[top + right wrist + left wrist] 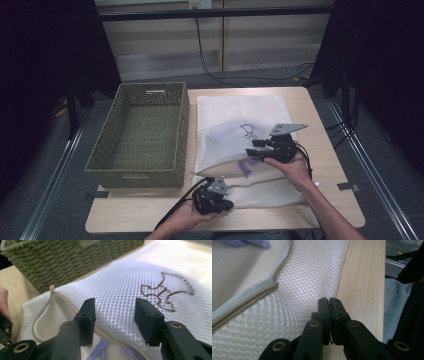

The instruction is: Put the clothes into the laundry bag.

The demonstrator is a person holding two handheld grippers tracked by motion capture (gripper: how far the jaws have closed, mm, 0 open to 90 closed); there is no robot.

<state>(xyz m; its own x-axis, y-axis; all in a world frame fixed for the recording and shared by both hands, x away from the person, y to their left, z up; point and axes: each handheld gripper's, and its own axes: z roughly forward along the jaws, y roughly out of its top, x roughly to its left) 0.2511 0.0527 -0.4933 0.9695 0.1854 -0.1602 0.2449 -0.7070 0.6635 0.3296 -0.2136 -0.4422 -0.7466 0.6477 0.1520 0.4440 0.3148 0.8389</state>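
The left tool (226,204) clenches the mesh laundry bag's (235,125) lower edge; right tool (253,148) released above it.

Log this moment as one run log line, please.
left gripper: shut on white mesh laundry bag | right gripper: open above bag | green woven basket: empty

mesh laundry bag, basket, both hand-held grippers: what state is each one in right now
mesh laundry bag: lying flat on the table, zipper open along its near edge, something purple showing inside
wicker basket: upright, empty, left of the bag
left hand-held gripper: shut, jaws pinching the bag's near edge
right hand-held gripper: open, jaws apart just above the mesh, holding nothing
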